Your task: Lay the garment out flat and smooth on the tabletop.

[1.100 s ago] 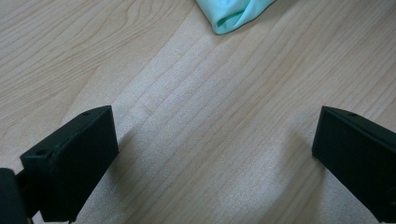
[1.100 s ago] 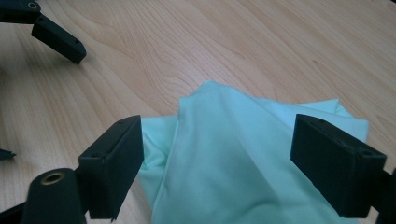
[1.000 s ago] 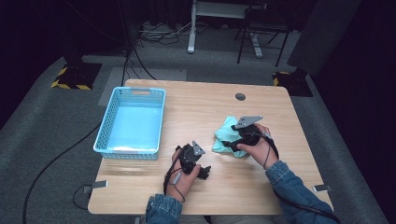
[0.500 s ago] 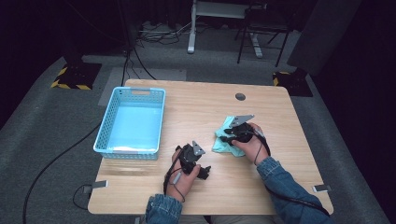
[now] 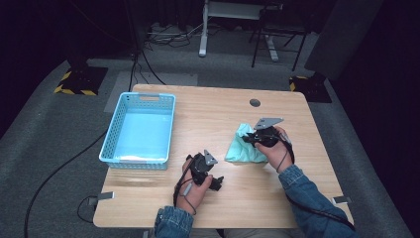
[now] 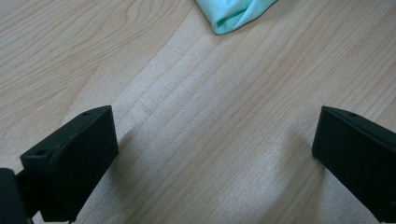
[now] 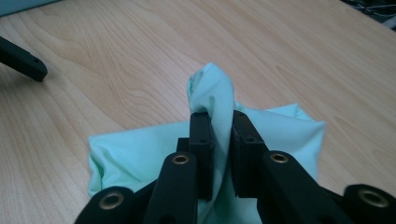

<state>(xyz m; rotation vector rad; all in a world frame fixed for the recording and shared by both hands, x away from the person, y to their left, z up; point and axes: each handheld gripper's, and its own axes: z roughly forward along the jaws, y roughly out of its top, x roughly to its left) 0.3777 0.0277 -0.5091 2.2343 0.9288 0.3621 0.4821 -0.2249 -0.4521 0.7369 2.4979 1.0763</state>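
Jaws of the right gripper point(image 7: 219, 133) were clamped on a raised fold of the mint-green cloth point(image 7: 280, 135), which lay bunched on the wooden counter point(image 5: 218, 114) right of centre. Just beside it, the left gripper point(image 6: 215, 154) rested low over bare wood, jaws wide apart and empty. Well to the left sat a blue basket point(image 5: 111, 146). This looked like the pick-up step; next, probably, came a lift clear of the counter, perhaps toward that basket.
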